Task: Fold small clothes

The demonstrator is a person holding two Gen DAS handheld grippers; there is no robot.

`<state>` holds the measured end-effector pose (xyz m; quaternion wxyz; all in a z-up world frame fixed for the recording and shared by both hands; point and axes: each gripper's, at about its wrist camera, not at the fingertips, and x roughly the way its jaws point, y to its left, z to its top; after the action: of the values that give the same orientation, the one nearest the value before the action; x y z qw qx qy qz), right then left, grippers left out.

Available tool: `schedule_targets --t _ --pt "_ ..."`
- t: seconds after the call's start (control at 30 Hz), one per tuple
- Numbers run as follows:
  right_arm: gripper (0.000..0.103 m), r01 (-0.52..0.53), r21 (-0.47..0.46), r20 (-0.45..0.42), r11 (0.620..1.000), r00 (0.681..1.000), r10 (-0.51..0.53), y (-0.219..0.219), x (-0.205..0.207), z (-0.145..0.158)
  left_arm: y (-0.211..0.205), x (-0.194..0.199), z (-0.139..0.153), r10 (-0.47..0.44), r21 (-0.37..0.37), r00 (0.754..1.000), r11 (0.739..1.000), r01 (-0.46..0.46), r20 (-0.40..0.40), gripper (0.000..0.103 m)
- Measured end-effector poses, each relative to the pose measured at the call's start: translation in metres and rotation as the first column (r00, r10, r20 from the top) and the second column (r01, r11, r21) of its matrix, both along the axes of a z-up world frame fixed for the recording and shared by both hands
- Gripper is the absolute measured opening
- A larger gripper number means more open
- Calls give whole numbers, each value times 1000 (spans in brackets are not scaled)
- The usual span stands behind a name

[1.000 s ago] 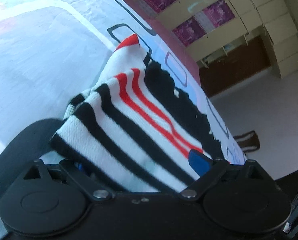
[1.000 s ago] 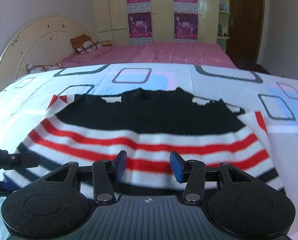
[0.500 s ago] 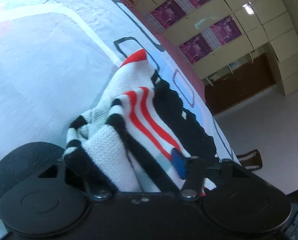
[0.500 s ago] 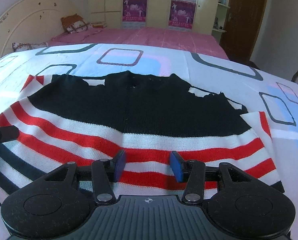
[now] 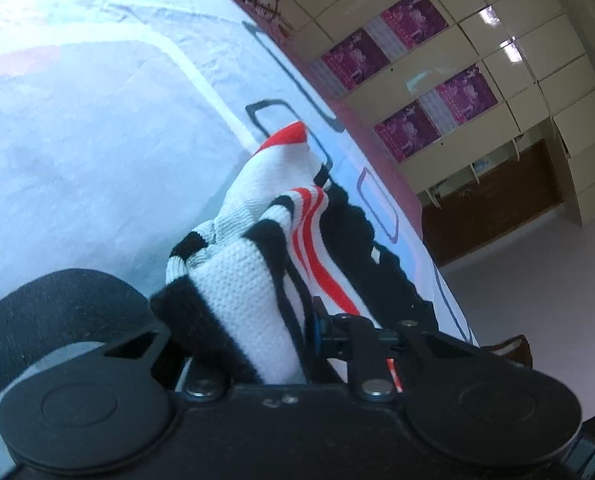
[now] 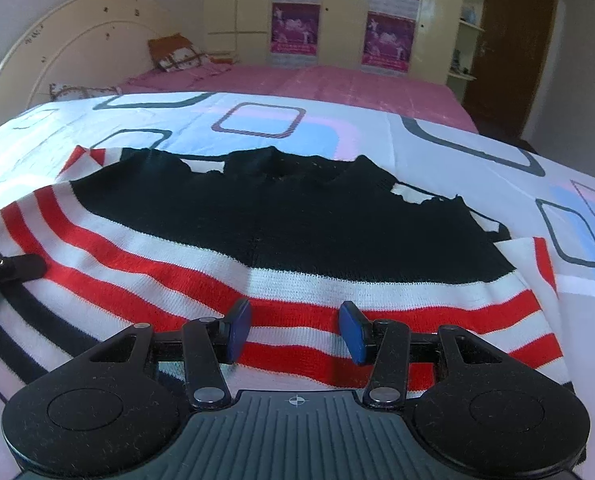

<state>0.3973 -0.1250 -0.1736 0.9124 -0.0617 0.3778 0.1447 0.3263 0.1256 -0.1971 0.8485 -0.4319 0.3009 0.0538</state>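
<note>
Sweater point(image 5: 241, 296) hem bunched in clamped left gripper point(image 5: 273, 332), hiding its fingertips; right gripper point(image 6: 295, 330) agape above stripes.

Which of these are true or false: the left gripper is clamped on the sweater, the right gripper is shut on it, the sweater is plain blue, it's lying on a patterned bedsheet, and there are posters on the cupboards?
1. The left gripper is clamped on the striped sweater. True.
2. The right gripper is shut on it. False: its jaws stand open above the fabric.
3. The sweater is plain blue. False: it is black, white and red.
4. It lies on a patterned bedsheet. True.
5. Purple posters hang on the cupboards. True.
</note>
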Motion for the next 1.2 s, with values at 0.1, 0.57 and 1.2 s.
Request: schedule_targets --t 0.1,0.57,1.2 --pt "48 -22 5 1 1000 1000 22 -2 0 1 -6 -3 10 17 22 1000 1000 -17 18 18" --pt "48 -55 109 1 993 998 55 -29 4 8 -84 17 91 -185 275 969 952 134 167 17" --pt "48 234 166 19 958 971 -240 -201 -38 39 -288 24 36 -685 637 727 539 551 -49 22"
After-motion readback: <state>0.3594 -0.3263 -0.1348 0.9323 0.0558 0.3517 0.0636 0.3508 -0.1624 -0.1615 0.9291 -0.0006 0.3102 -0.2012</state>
